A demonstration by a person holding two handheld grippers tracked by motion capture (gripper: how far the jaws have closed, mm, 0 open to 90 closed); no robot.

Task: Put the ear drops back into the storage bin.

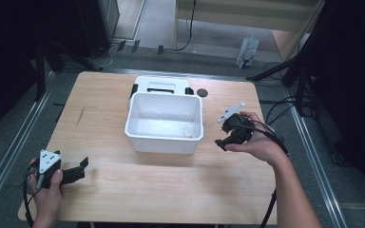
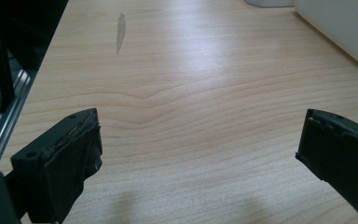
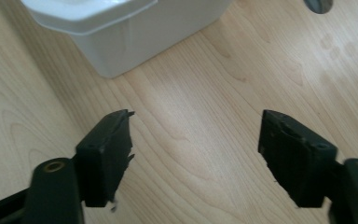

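A white plastic bin (image 1: 164, 137) stands open-topped at the middle of the wooden table (image 1: 123, 190). A small white object (image 1: 188, 131) lies in its near right corner. My left gripper (image 1: 81, 169) rests low at the table's near left corner, pointing right; its jaws are wide apart over bare wood (image 2: 198, 154), and the bin's wall (image 2: 345, 28) is far ahead on the right. My right gripper (image 1: 222, 135) hovers just right of the bin, tilted toward it. It is open with nothing between the jaws (image 3: 196, 149), and the bin's corner (image 3: 121, 28) is close ahead.
Behind the bin lies a white lid-like piece with black side clips (image 1: 161, 87). A small dark round disc (image 1: 202, 92) sits beside it, and the disc (image 3: 319, 3) also appears in the right gripper view. A dark streak (image 2: 120, 30) marks the wood at left. Metal rails run along both table sides.
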